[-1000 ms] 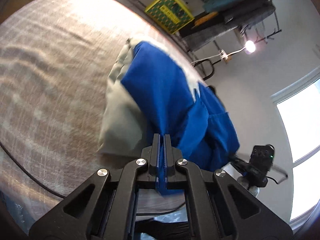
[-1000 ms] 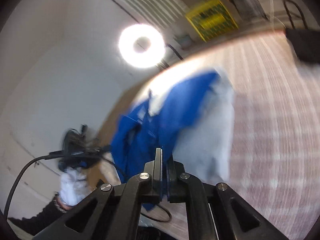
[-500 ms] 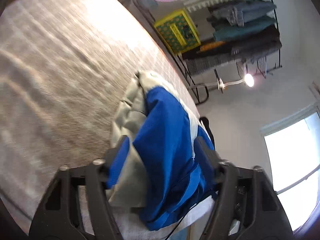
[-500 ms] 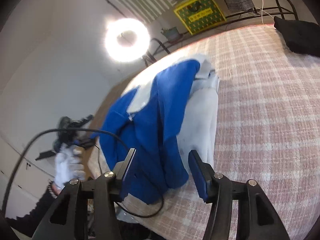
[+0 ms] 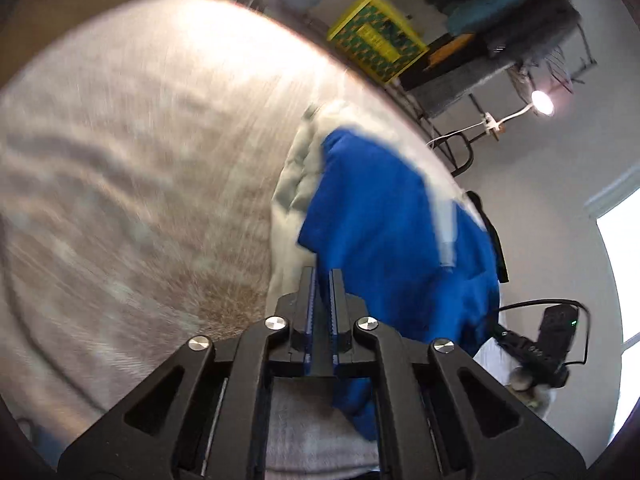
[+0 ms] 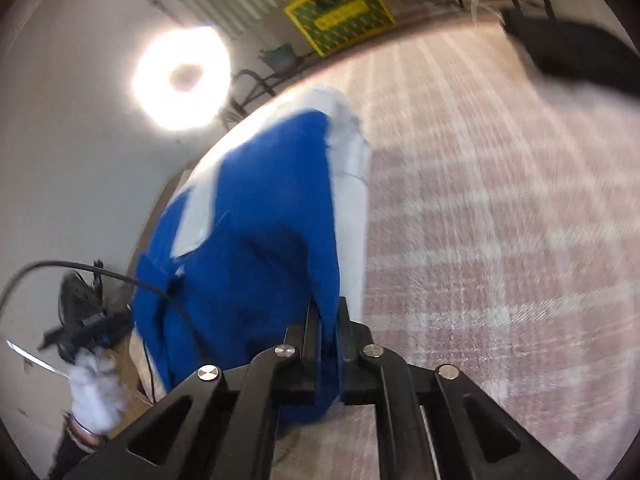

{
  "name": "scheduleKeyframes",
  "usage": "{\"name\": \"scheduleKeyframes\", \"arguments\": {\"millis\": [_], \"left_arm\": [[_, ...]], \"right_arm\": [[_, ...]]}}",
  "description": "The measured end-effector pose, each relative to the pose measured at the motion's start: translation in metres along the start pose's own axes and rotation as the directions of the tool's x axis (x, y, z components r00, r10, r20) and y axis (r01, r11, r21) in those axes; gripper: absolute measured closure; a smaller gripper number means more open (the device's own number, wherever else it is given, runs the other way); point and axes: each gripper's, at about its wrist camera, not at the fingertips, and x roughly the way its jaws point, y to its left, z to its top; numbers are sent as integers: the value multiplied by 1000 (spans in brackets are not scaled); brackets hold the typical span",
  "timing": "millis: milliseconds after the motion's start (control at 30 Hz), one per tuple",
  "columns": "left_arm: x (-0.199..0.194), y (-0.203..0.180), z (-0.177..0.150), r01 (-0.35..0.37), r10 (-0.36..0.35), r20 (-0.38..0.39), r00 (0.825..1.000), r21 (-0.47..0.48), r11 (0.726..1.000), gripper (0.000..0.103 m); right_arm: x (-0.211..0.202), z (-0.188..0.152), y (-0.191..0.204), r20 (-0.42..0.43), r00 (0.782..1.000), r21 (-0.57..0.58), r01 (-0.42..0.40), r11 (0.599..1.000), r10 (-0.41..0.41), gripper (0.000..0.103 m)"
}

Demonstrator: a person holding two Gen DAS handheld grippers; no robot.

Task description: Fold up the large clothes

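Note:
A large blue and pale grey garment (image 5: 380,220) lies bunched on the checked bed cover (image 5: 120,160), near its edge. My left gripper (image 5: 322,274) is shut, and the blue fabric's edge runs down to its tips. In the right wrist view the same garment (image 6: 260,220) hangs over the bed's edge. The right gripper (image 6: 325,308) has its jaws closing, with a fold of blue cloth pinched between them. A gloved hand (image 6: 94,384) holding the other tool shows at the lower left there.
The checked cover (image 6: 500,200) stretches wide beside the garment. A dark folded item (image 6: 572,56) lies at its far corner. Beyond the bed stand a yellow crate (image 5: 376,48), a rack of clothes (image 5: 500,20), a ring light (image 6: 182,78) and a small lamp (image 5: 542,102).
Both grippers were shut a second ago, stood wide open around the garment half a second ago, and have closed again on its near edge. Both views are blurred by motion.

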Motion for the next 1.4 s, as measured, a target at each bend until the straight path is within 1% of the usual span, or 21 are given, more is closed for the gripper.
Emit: {"name": "scheduleKeyframes", "arguments": {"millis": [33,100,267,333,367,400,433,567,633,667,700,767,800,900,933,1000,1033,1100,1167,1267,1400], "left_arm": [[-14,-10,3,-5,4,21,1000,28,1000,101],[-57,-37,9,-21,12,86,996,109,994,101],[-161,-104,19,-62,-3,235,972,270,961,101],[-202,-128,20,-75,-19,282,959,320,945,100],[-223,-142,19,-88,-24,308,951,343,935,99],[-237,-152,18,-95,-29,326,945,358,929,94],[-254,-162,17,-98,-40,342,939,377,921,86],[-306,-195,10,-91,-94,381,920,439,894,63],[-320,-206,8,-90,-111,392,913,459,884,39],[-321,-210,7,-94,-116,399,909,471,877,37],[-318,-213,6,-106,-112,404,908,478,872,37],[-304,-209,7,-115,-92,392,915,474,873,37],[-293,-205,6,-112,-85,377,922,470,875,37],[-228,-184,11,-102,-47,313,949,443,890,37],[-204,-176,12,-96,-36,286,957,434,896,37],[-158,-165,15,-110,-4,254,967,431,895,37],[-136,-159,16,-111,8,235,972,428,897,40],[-86,-150,24,-101,24,185,982,420,902,46],[-49,-147,31,-102,38,157,987,420,902,52],[0,-145,43,-120,68,133,989,438,891,60],[55,-126,63,-116,89,85,992,399,909,60]], "right_arm": [[-12,1,7,14,1000,-16,-9,1000,9,94],[-44,3,23,71,998,-64,8,998,-4,74],[-144,5,67,243,970,-190,82,978,-35,66],[-189,5,87,327,944,-237,120,964,-37,62],[-204,6,98,357,934,-255,131,958,-32,56],[-225,5,108,389,921,-276,131,952,-14,49],[-244,5,116,418,908,-291,134,947,1,47],[-307,4,142,522,853,-337,198,920,8,44],[-325,4,149,555,832,-358,221,907,17,37],[-331,4,153,570,821,-370,236,899,19,29],[-332,3,155,583,813,-377,250,892,18,17],[-330,1,159,599,801,-389,273,880,17,7],[-323,0,159,597,802,-393,277,877,14,6],[-286,-1,153,580,814,-388,303,870,-25,4],[-266,1,149,569,821,-387,317,866,-46,6],[-232,6,142,526,846,-386,327,862,-85,26],[-211,12,137,484,870,-388,305,870,-89,31],[-174,23,126,419,904,-369,249,896,-78,48],[-133,38,117,363,929,-341,212,916,-80,57],[-77,58,106,296,949,-336,209,918,-108,62],[-14,79,84,192,977,-298,151,942,-95,66]]}}
